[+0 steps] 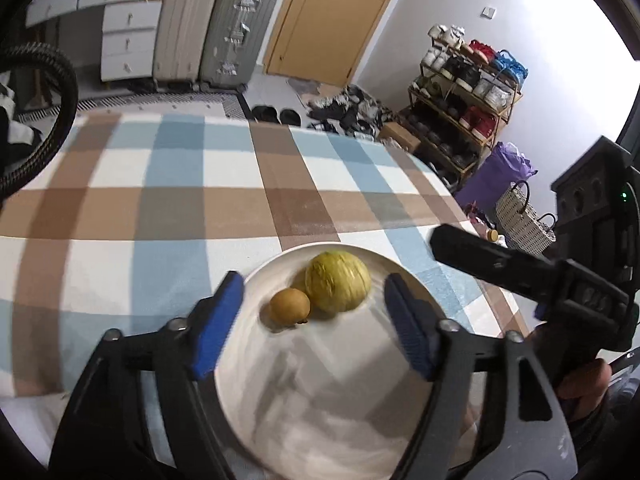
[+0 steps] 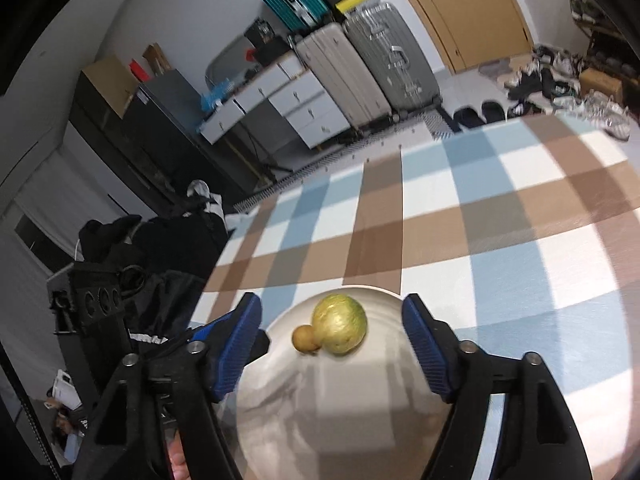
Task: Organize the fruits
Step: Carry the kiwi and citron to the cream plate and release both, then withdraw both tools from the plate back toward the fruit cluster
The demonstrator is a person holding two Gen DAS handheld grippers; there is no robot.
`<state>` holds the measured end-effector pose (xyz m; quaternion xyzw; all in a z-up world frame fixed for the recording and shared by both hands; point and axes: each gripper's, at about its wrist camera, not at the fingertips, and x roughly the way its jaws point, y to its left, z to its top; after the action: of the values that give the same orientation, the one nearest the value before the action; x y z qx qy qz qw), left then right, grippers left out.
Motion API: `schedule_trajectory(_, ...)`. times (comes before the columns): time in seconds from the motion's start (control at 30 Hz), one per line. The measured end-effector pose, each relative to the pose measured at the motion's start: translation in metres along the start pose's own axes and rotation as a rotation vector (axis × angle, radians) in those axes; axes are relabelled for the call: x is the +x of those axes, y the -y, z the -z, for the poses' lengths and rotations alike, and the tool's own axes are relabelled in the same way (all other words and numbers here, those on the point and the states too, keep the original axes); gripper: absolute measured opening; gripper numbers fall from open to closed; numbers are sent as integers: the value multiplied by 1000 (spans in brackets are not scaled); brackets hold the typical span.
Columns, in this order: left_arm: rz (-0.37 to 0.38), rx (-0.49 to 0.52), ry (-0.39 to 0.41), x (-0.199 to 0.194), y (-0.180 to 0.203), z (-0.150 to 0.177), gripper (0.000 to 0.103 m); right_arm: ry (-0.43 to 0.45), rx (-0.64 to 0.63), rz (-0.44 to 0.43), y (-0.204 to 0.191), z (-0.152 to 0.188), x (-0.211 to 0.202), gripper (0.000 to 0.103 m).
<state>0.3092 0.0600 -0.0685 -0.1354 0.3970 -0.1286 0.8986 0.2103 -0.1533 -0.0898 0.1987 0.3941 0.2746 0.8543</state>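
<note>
White and round, the plate (image 1: 280, 360) sits on a checked tablecloth (image 1: 160, 200), bearing a yellow-green fruit (image 1: 338, 281) touching a smaller brown fruit (image 1: 289, 306), perhaps a longan; blur hides detail. The left gripper (image 1: 312, 320) and right gripper (image 2: 332, 344) both hover above the plate, jaws spread wide, holding nothing.

white walls, wood door (image 1: 336, 16), two suitcases (image 1: 216, 28) by drawers (image 1: 128, 36), shoe rack (image 1: 464, 96) at rt.
</note>
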Motion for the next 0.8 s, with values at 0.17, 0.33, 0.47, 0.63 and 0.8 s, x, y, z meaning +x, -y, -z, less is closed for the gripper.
schedule_trajectory(0.17,-50,21,59,-46,15,8,83,73,-65,10,-22,10,-48,91)
schedule_trajectory(0.33,-85,53,100,-90,36,25,95,145,-139,31,-46,29,-96,103)
schedule_trajectory(0.47,-83,73,139,-123,55,43,101,211,-180,43,-58,51,-133,103)
schedule_trajectory(0.63,-99,97,162,-158,78,69,102,247,-221,63,-68,82,-164,103)
schedule_trajectory(0.8,-140,102,176,-188,92,99,102,269,-249,91,-75,118,-184,103)
